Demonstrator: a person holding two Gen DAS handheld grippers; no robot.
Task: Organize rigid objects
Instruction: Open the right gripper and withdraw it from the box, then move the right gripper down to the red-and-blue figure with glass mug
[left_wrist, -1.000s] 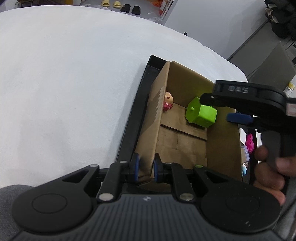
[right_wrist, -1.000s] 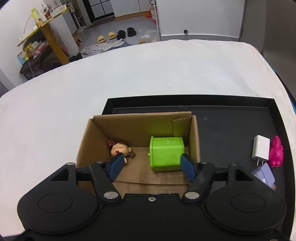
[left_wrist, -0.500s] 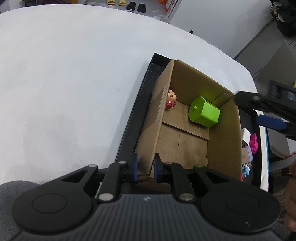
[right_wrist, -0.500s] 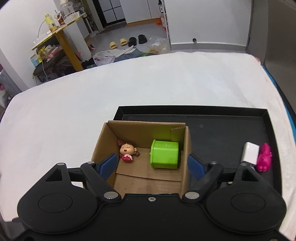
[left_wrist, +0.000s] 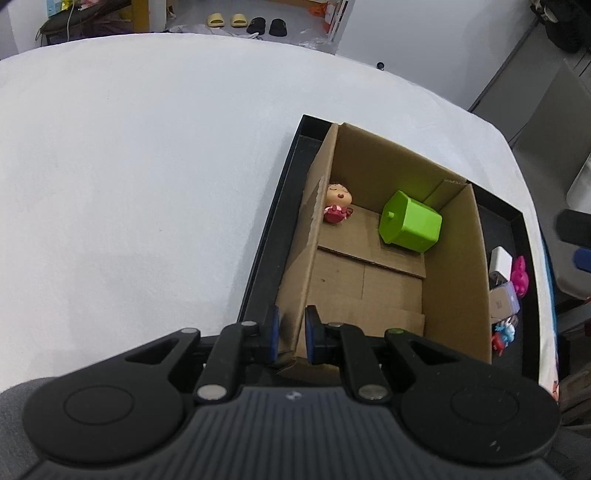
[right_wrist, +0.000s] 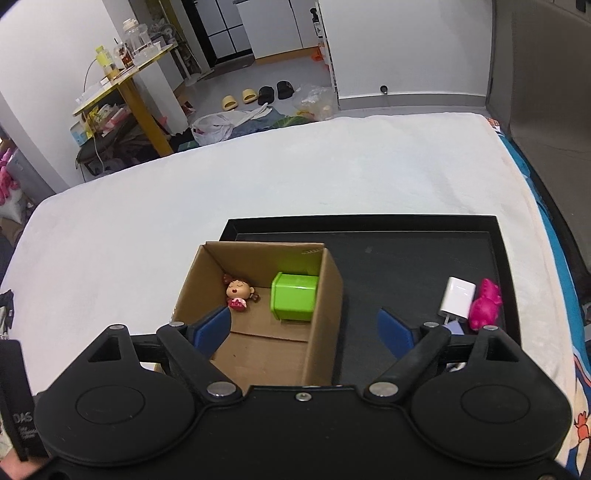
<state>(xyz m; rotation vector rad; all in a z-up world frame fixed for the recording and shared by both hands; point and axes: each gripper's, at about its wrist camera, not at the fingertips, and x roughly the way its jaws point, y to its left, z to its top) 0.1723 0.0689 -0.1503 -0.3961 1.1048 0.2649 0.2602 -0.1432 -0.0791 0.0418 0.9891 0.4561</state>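
An open cardboard box (left_wrist: 454, 280) (right_wrist: 325, 295) stands in a black tray (right_wrist: 406, 258) (left_wrist: 273, 229). Inside lie a green cube-shaped box (left_wrist: 412, 221) (right_wrist: 294, 297) and a small doll figure (left_wrist: 337, 203) (right_wrist: 239, 293). My left gripper (left_wrist: 291, 334) is shut on the box's near left wall. My right gripper (right_wrist: 304, 328) is open and empty, held above the box's near right wall. Its edge shows at the right of the left wrist view (left_wrist: 576, 236).
In the tray right of the box lie a white charger (right_wrist: 456, 299) (left_wrist: 500, 260), a pink toy (right_wrist: 485, 304) (left_wrist: 521, 275), a pale purple block (left_wrist: 504, 302) and a small red-blue figure (left_wrist: 502, 332). A white cloth (right_wrist: 295, 177) covers the table. Room clutter lies beyond.
My right gripper has let go of the green box, opened wider, and pulled up and back out of the cardboard box. The left gripper keeps its hold on the wall.
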